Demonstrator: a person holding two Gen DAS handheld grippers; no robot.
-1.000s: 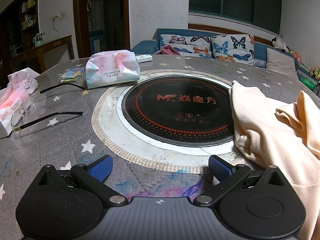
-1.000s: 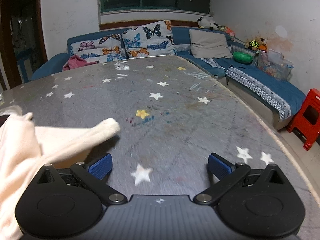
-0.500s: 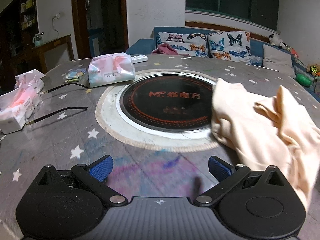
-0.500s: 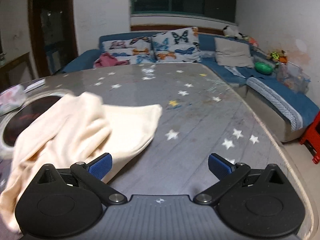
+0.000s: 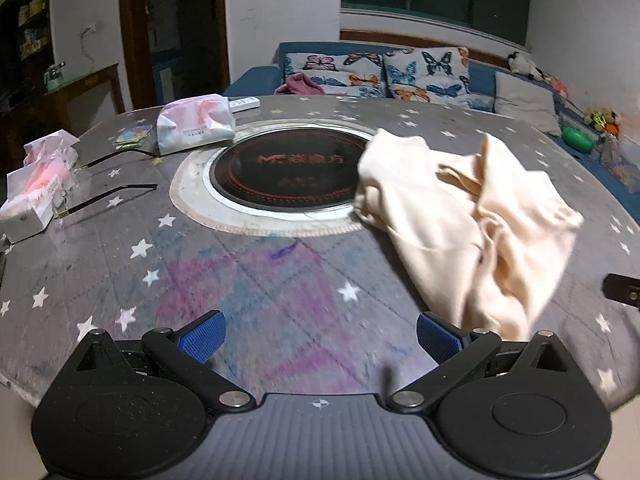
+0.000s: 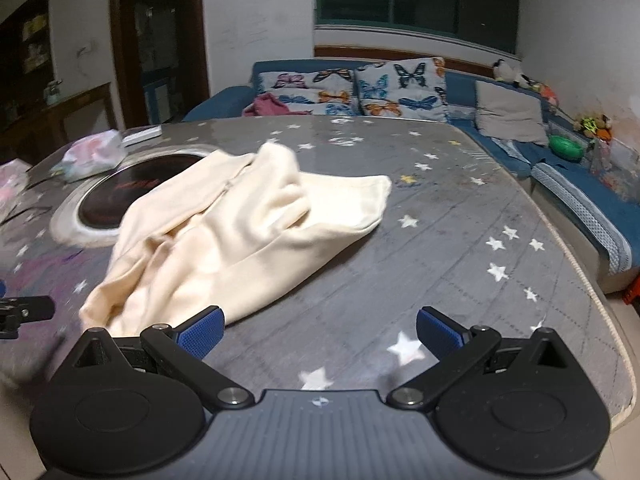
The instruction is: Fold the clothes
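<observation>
The cream garment (image 5: pixel 472 220) hides part of the black cooktop (image 5: pixel 288 168), whose printed lettering is blurred.

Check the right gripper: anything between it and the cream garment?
Nothing visible. The right gripper is open over bare table, and the crumpled cream garment lies just ahead, its near hem beside the inner finger. The tissue pack sits far behind.

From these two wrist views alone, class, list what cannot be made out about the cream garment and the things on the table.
- Cream garment: crumpled, so its type and underside are hidden by its own folds in both views.
- Induction plate: its right part is covered by the garment; its lettering is blurred.
- Tissue pack: label print too small, left wrist view.
- Right gripper: the left wrist view's right edge cuts it off, leaving one black tip.
</observation>
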